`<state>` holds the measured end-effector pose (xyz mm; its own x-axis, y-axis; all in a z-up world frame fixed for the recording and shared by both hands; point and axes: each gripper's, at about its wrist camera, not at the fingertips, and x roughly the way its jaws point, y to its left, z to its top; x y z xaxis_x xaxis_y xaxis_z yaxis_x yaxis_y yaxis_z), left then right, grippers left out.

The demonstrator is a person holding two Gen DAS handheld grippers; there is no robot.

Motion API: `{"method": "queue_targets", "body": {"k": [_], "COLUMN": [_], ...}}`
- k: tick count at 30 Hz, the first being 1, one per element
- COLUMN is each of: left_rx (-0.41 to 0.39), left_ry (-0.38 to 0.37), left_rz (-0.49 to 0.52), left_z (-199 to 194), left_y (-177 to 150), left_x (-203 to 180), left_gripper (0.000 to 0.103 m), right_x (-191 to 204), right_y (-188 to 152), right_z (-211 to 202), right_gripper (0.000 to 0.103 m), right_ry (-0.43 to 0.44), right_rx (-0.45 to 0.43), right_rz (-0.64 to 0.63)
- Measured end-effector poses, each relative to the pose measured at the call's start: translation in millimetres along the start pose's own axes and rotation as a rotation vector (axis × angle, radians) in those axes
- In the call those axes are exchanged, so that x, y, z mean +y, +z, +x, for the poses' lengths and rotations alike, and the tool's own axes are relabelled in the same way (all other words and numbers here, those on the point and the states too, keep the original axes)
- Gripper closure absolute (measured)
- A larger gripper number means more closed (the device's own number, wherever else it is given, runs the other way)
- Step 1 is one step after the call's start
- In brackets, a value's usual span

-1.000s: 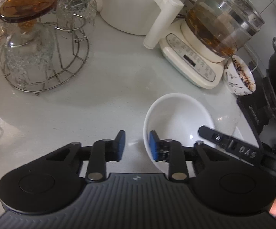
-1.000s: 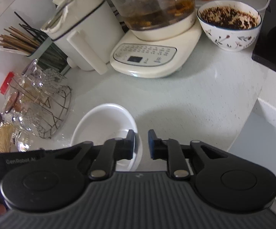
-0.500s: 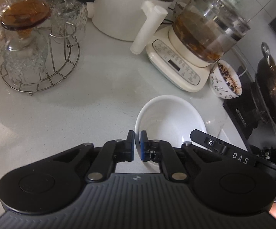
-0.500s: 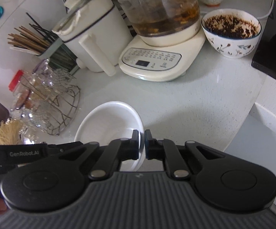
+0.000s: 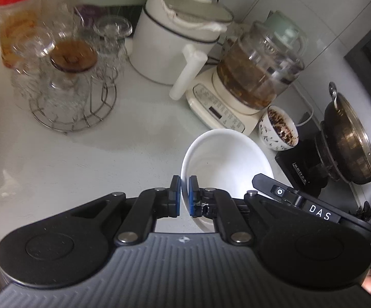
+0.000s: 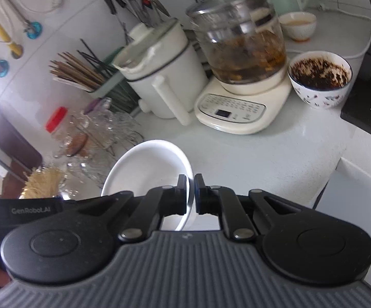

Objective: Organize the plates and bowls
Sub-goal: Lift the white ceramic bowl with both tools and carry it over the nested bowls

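A plain white bowl (image 5: 226,159) hangs above the pale counter, held from two sides. My left gripper (image 5: 184,195) is shut on its left rim, blue pads clamped either side of the thin edge. My right gripper (image 6: 190,195) is shut on the opposite rim of the same white bowl (image 6: 146,169). In the left wrist view the right gripper's black body (image 5: 313,205) shows beyond the bowl. A patterned bowl (image 6: 319,79) holding dark crumbs stands on the counter beside the kettle base. A small cream bowl (image 6: 298,25) sits further back.
A glass kettle on a cream base (image 5: 252,84), a white pot with a handle (image 5: 180,43), a wire rack of glasses (image 5: 67,82), a red-lidded jar (image 5: 16,15) and a chopstick holder (image 6: 82,74) line the counter. A black cooktop (image 5: 303,164) with a metal wok (image 5: 349,138) is at right.
Both grippers closed on the white bowl's rim, then lifted it off the counter. The counter objects have dropped away and more of the back wall shows.
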<state>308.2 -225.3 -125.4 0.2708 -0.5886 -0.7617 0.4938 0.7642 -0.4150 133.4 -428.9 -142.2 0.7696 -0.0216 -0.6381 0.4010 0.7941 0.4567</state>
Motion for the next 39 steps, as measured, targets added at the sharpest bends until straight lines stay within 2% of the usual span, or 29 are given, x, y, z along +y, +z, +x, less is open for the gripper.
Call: {"method": "queue_targets", "body": {"k": [11, 20, 29, 39], "left_rx": [-0.096, -0.141, -0.117, -0.064], "left_ry": [0.001, 0.012, 0.064, 0.127], "left_rz": [0.002, -0.054, -0.113, -0.168], "left_z": [-59, -97, -108, -97], "left_y": [-9, -33, -61, -80], "left_x": [3, 27, 58, 90], "left_gripper": [0.096, 0.096, 0.096, 0.096], "right_x": [30, 59, 80, 94], "right_y": [-8, -24, -50, -74], "right_z": [-31, -43, -29, -3], "right_gripper": [0.095, 0.095, 0.094, 0.093], "right_ry": [0.057, 0.100, 0.123, 0.126], "right_rx": [-0.046, -0.040, 0.029, 0.114], "right_rz": [-0.037, -0.094, -0.142, -0.189]}}
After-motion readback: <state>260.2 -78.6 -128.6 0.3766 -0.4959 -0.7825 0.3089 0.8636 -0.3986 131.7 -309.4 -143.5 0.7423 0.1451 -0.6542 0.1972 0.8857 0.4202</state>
